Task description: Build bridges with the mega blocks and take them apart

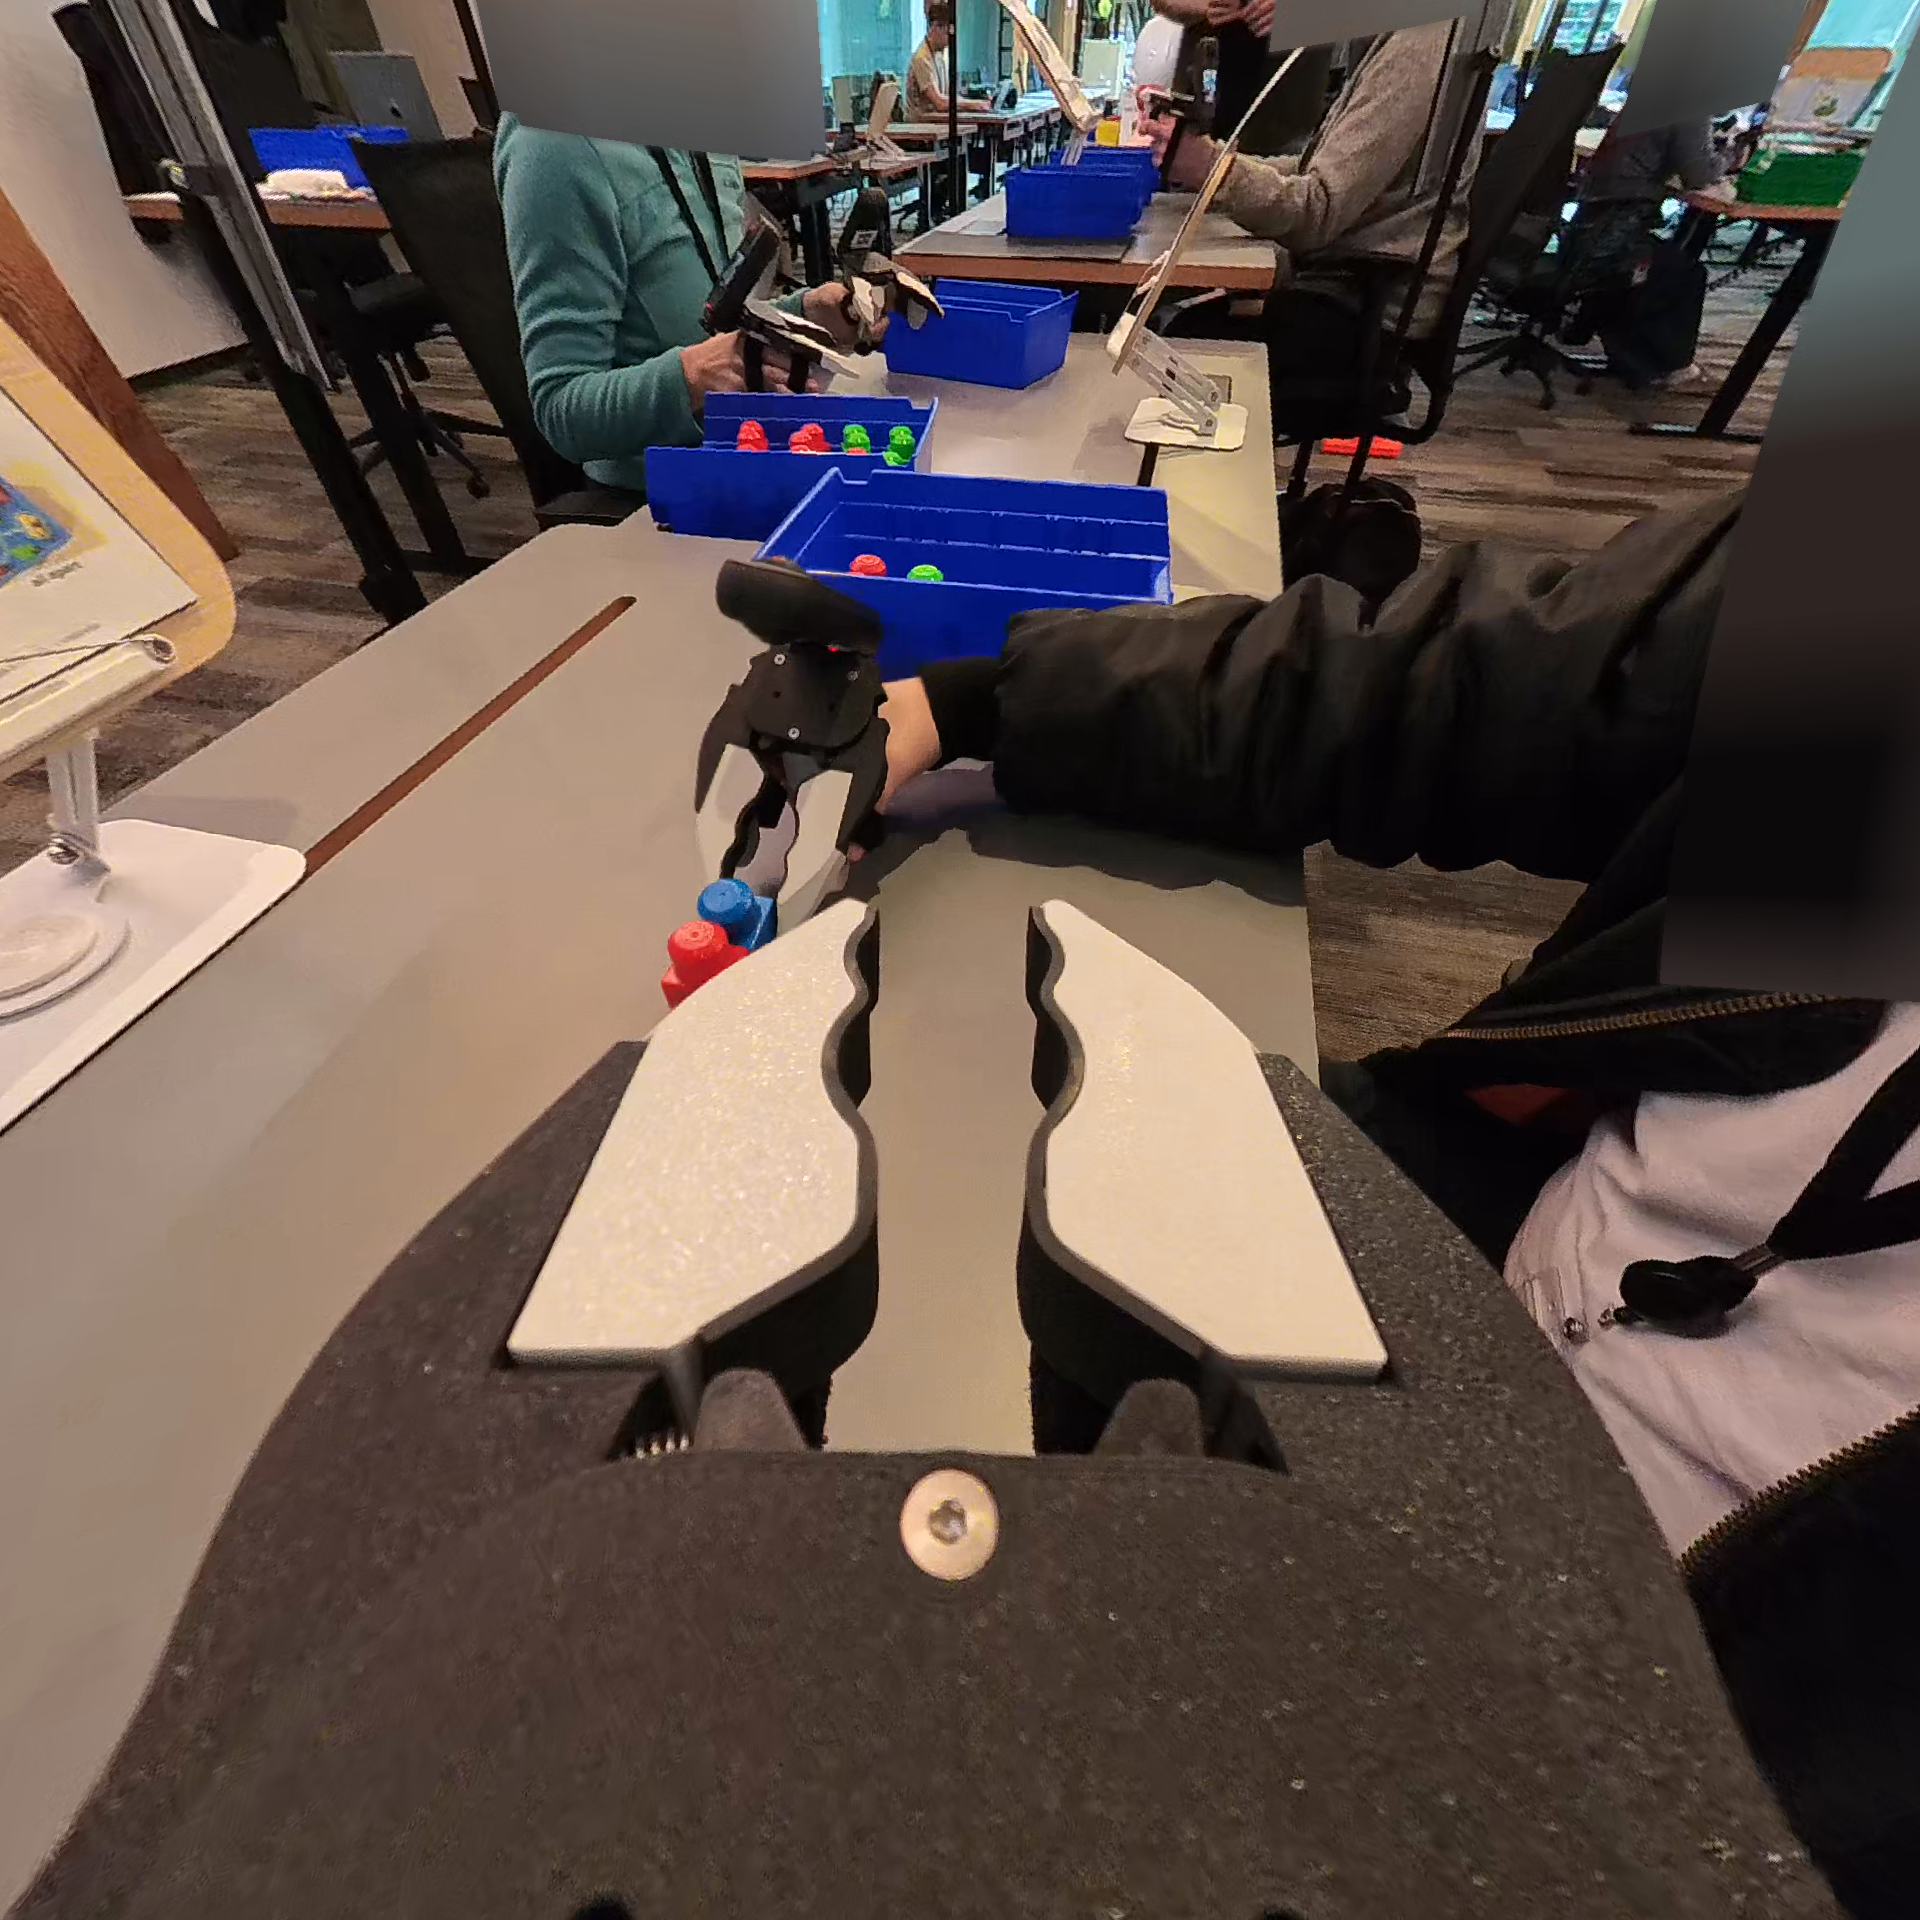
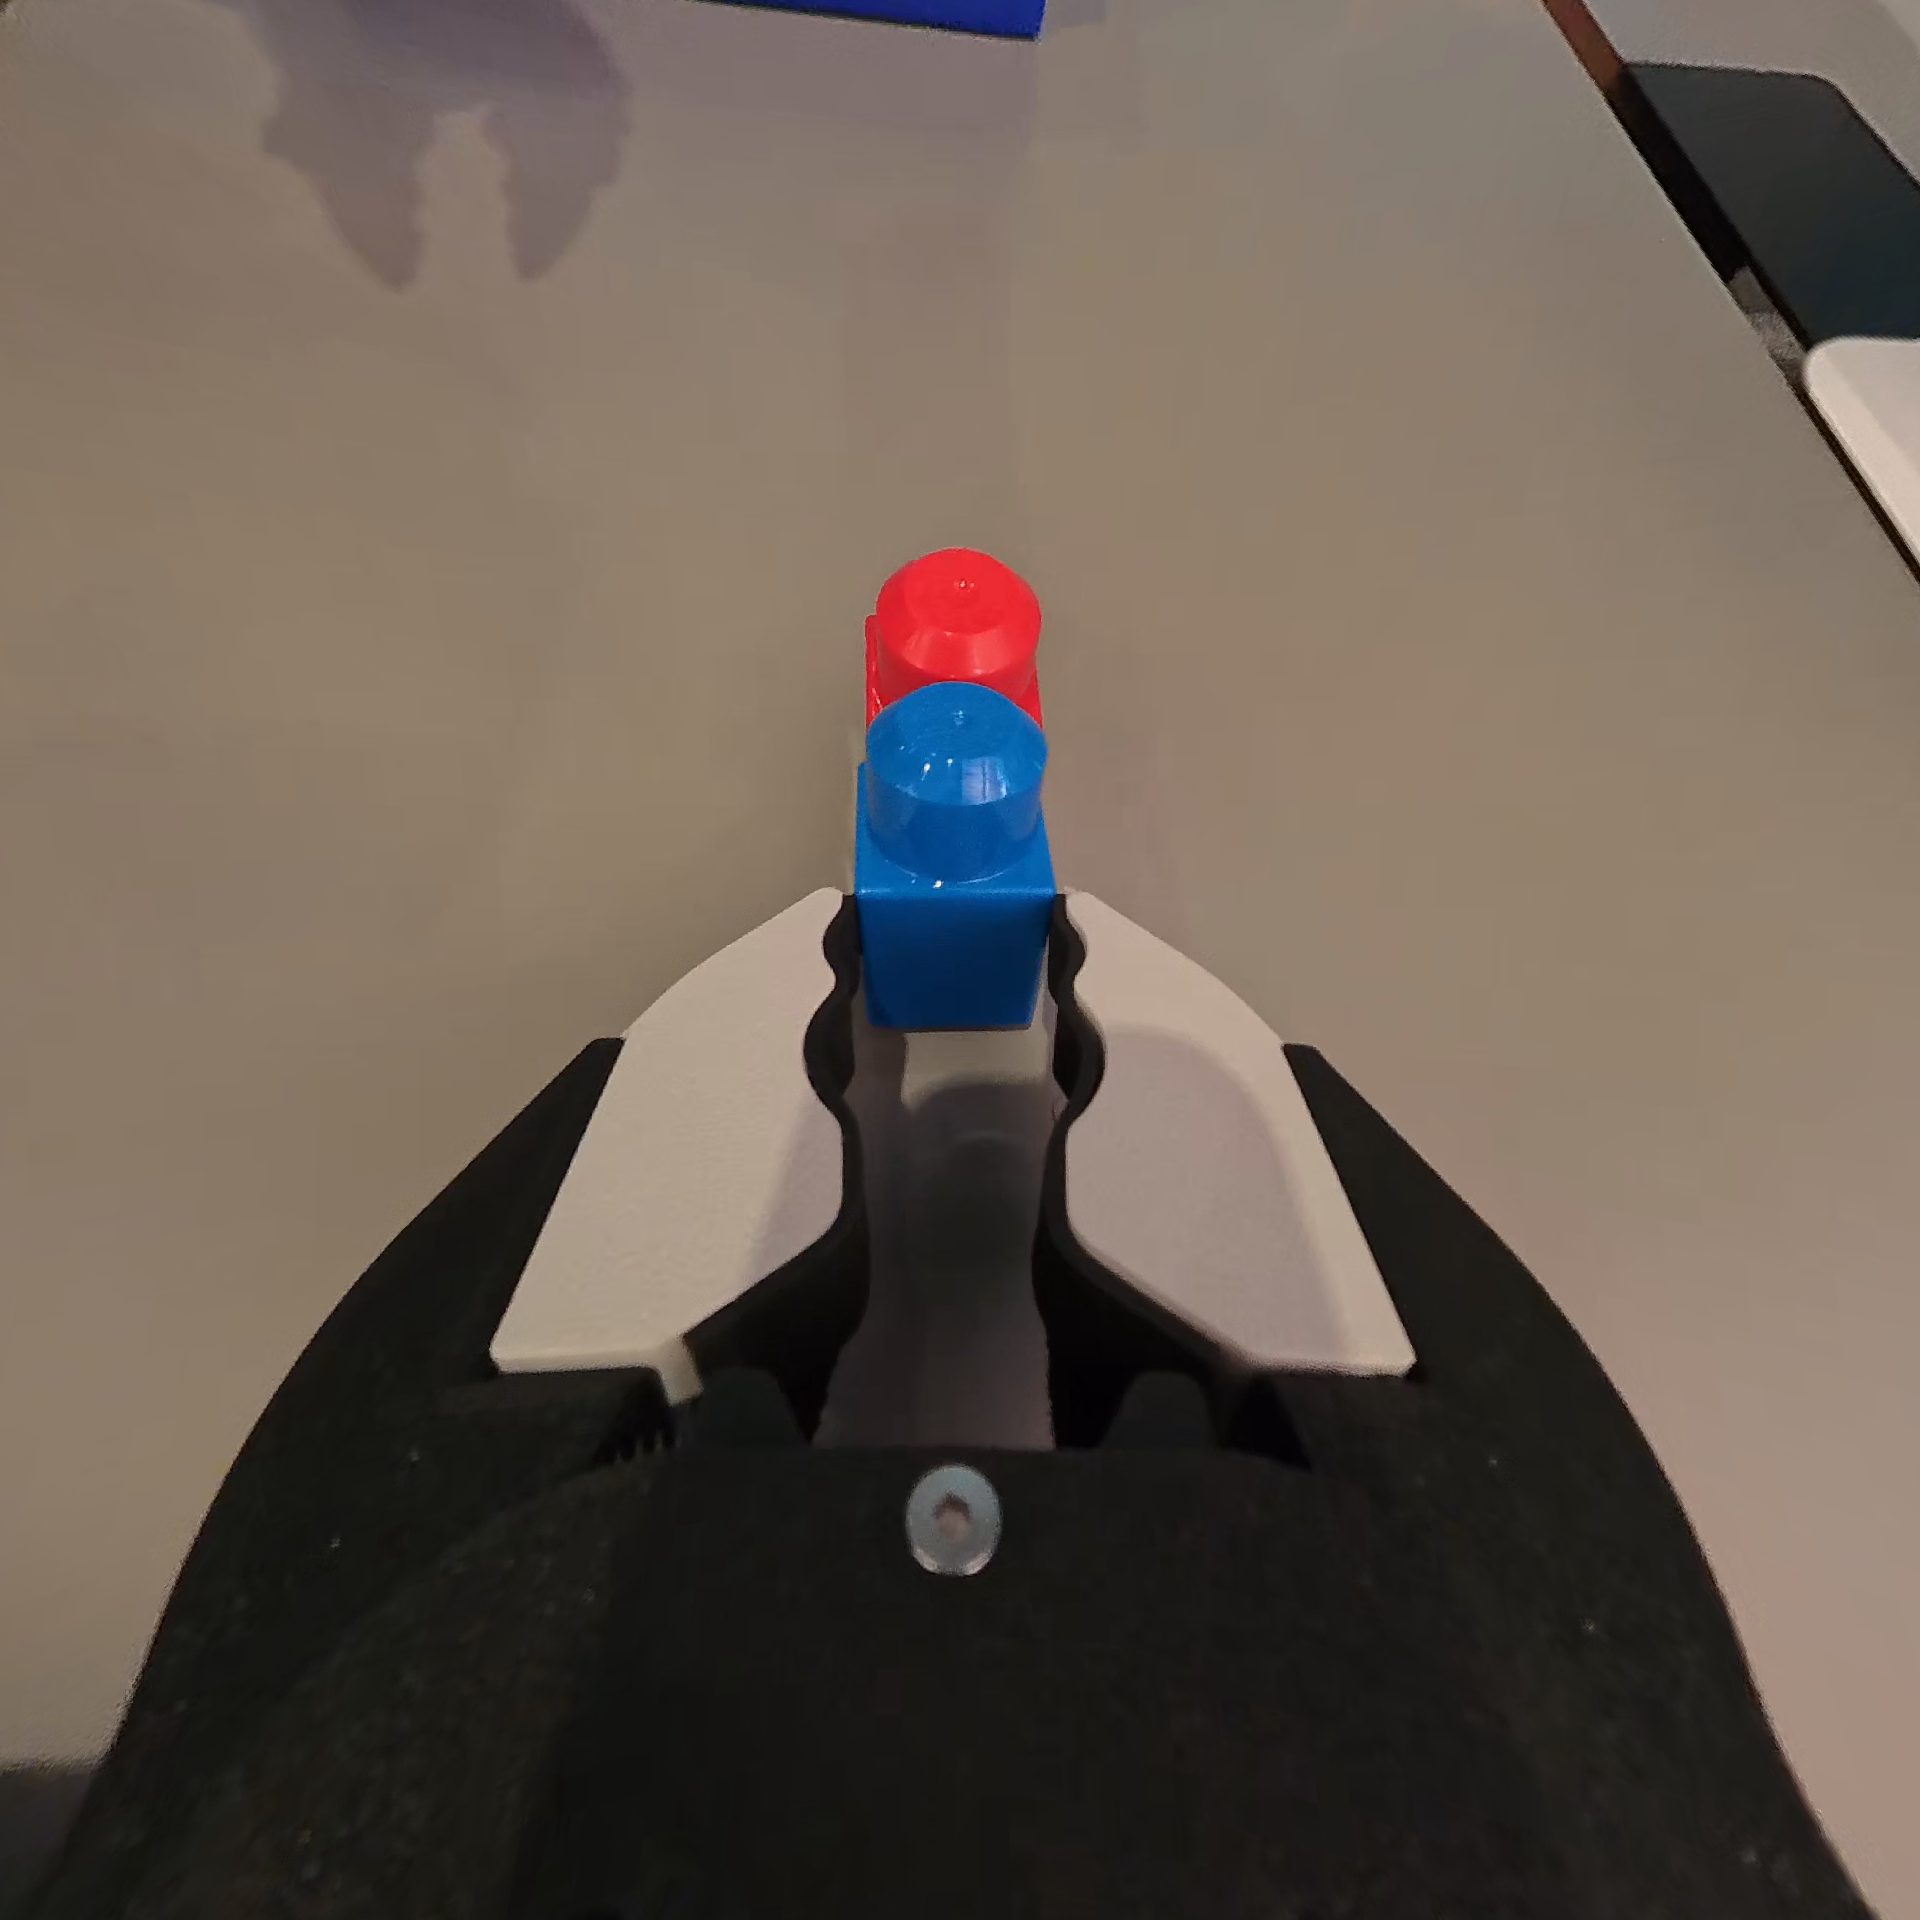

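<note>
Right tongs (image 2: pixel 954 961) pinch the blue block (image 2: pixel 951 935) beside the red block (image 2: pixel 951 634); left tongs (image 1: pixel 951 925) spread, mid-table.

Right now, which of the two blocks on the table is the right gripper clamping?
The blue block, pinched between the right gripper fingertips. The red block stands just beyond it, ungripped.

A: Left gripper (image 1: pixel 951 935) state?
B: 2 fingers parted, nothing between them, held level above the surface.
A: Right gripper (image 2: pixel 954 956)?
B: Angled downward, fingertips clamped on both sides of a block; sleeved arm extended.
</note>
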